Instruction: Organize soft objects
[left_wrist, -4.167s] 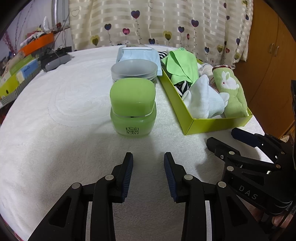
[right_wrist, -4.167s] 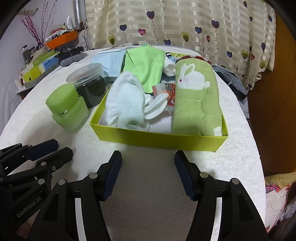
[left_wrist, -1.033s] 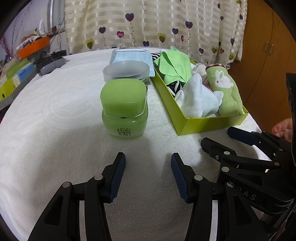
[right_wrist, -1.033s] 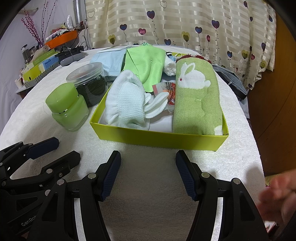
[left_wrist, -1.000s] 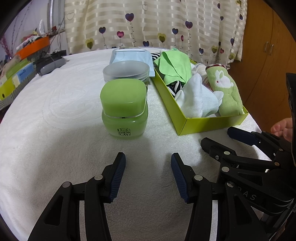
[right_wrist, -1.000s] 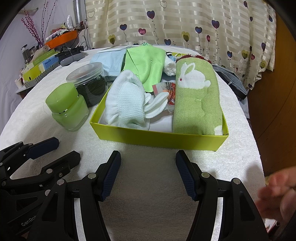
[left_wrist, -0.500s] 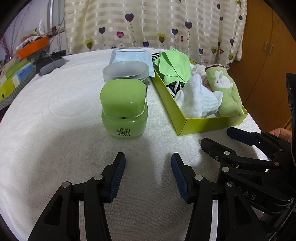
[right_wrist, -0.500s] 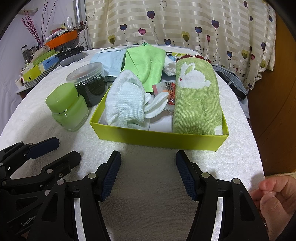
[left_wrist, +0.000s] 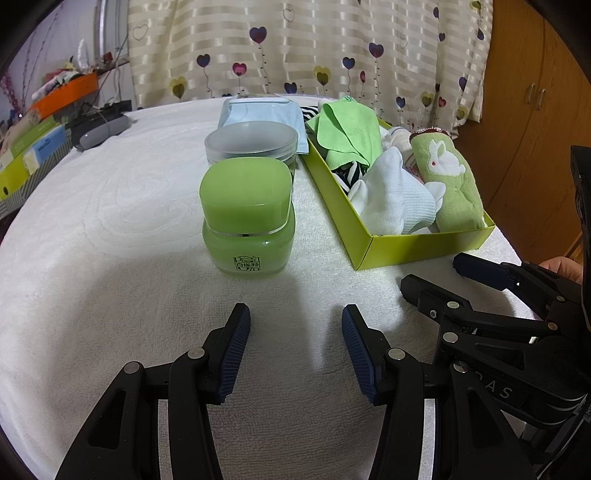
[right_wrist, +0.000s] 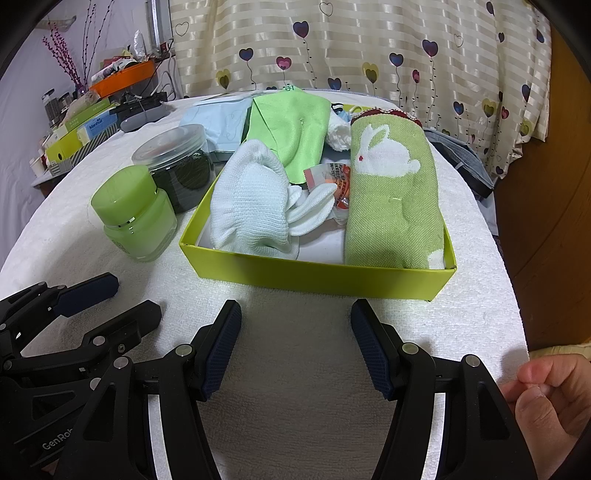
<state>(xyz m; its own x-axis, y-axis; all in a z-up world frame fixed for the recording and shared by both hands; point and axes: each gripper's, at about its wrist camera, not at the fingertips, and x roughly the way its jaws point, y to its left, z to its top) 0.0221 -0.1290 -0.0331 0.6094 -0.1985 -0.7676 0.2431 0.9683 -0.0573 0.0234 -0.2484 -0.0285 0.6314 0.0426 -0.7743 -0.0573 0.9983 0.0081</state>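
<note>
A white tabletop (left_wrist: 110, 206) fills the room's middle. Behind it hangs a striped curtain (left_wrist: 295, 44) with hearts; right of the curtain stands a wooden cupboard (left_wrist: 535, 110); left of it, a cluttered shelf (right_wrist: 92, 110) against a pale wall (right_wrist: 22, 92).

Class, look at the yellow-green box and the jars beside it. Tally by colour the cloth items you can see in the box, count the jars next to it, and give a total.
Green cloths: 2, the rabbit towel and the plain cloth
White cloths: 2, the sock and a small wad
Striped cloths: 1
Jars: 2, green and clear-lidded
Total: 7
</note>
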